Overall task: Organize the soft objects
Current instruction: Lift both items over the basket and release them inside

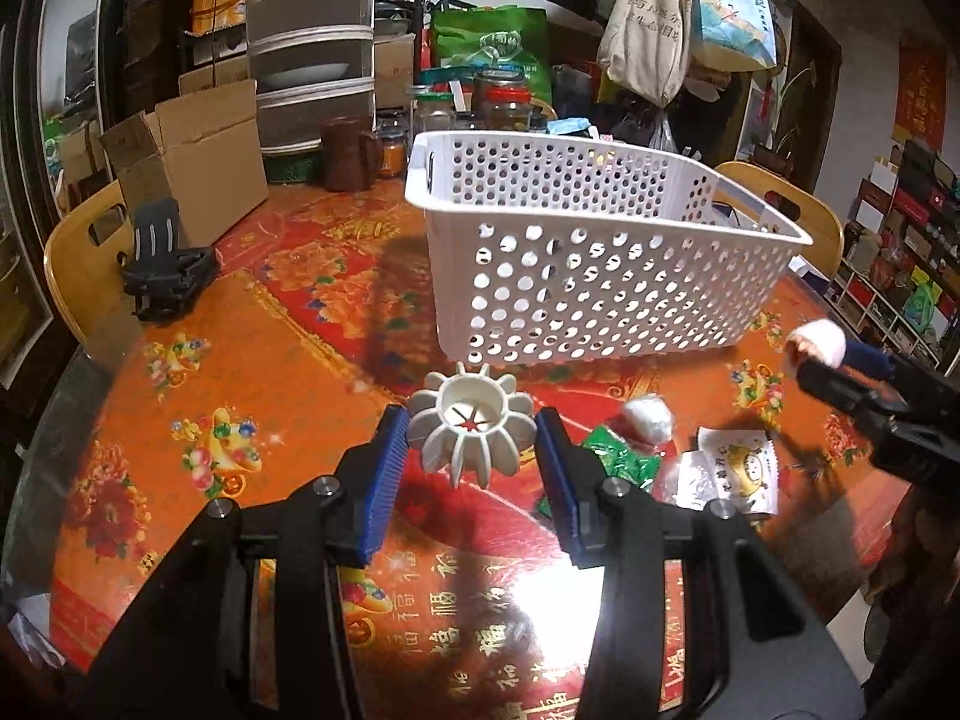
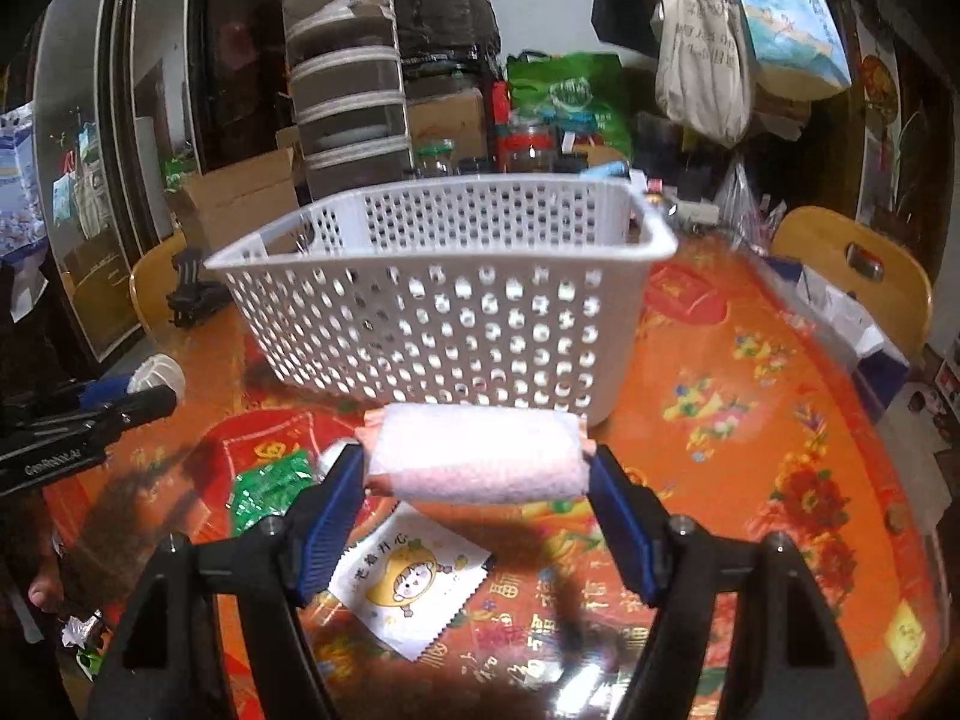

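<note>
A white perforated basket (image 1: 576, 252) stands on the red-orange tablecloth; it also shows in the right wrist view (image 2: 456, 300). My left gripper (image 1: 474, 438) is shut on a cream ribbed flower-shaped piece (image 1: 474, 429), held in front of the basket. My right gripper (image 2: 477, 468) is shut on a pale pink foam-wrapped roll (image 2: 477, 461), gripped end to end above the table, just before the basket. The roll's end (image 1: 817, 341) shows at the right of the left wrist view.
On the table lie a white ball (image 1: 649, 418), a green packet (image 1: 624, 459) and a white cartoon packet (image 2: 414, 582). A black stand (image 1: 162, 267), a cardboard box (image 1: 192, 162), jars (image 1: 504, 99) and wooden chairs (image 2: 864, 276) ring the table.
</note>
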The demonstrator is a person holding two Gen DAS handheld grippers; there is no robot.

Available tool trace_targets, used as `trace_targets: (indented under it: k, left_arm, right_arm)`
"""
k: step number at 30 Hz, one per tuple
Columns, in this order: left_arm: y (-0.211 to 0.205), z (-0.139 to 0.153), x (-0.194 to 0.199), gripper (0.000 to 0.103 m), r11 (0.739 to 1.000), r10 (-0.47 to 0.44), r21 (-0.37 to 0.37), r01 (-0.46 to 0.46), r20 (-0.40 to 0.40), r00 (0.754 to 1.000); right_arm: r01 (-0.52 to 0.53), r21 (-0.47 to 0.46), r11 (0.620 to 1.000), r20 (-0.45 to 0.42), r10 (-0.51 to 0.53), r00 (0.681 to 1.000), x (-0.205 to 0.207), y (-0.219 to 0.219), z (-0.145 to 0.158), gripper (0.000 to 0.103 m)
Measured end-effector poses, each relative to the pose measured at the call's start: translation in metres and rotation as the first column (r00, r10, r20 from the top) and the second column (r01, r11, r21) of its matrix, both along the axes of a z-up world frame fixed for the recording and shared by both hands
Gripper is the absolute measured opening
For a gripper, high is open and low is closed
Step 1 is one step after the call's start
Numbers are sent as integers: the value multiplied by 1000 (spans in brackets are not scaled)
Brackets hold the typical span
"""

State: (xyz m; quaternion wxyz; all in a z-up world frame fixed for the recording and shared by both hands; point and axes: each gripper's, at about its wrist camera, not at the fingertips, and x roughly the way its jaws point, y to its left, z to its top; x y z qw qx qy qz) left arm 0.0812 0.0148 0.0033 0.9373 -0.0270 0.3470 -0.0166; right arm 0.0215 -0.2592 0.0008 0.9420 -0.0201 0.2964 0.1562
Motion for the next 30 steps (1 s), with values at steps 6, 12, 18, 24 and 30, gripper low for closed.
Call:
trace_targets:
  k: [6,12,18,24,30]
  left_arm:
    - [2,26,-8,41,1000,-2,5,2,37,999]
    - [5,67,-2,41,1000,-17,25,15,86,996]
    - [3,114,29,41,998,-55,29,53,101,993]
    - [-10,145,66,41,996,-90,18,88,80,993]
    - [-36,154,121,41,992,-127,24,127,16,992]
  right_arm:
    - [-14,9,1000,55,13,998,-7,-7,38,73]
    - [-18,-2,1000,89,18,996,4,-12,78,73]
    - [-18,-23,1000,109,20,994,27,-8,112,73]
    - [-30,-41,999,102,34,994,58,3,138,73]
    - [-32,-57,998,15,33,999,97,20,132,73]
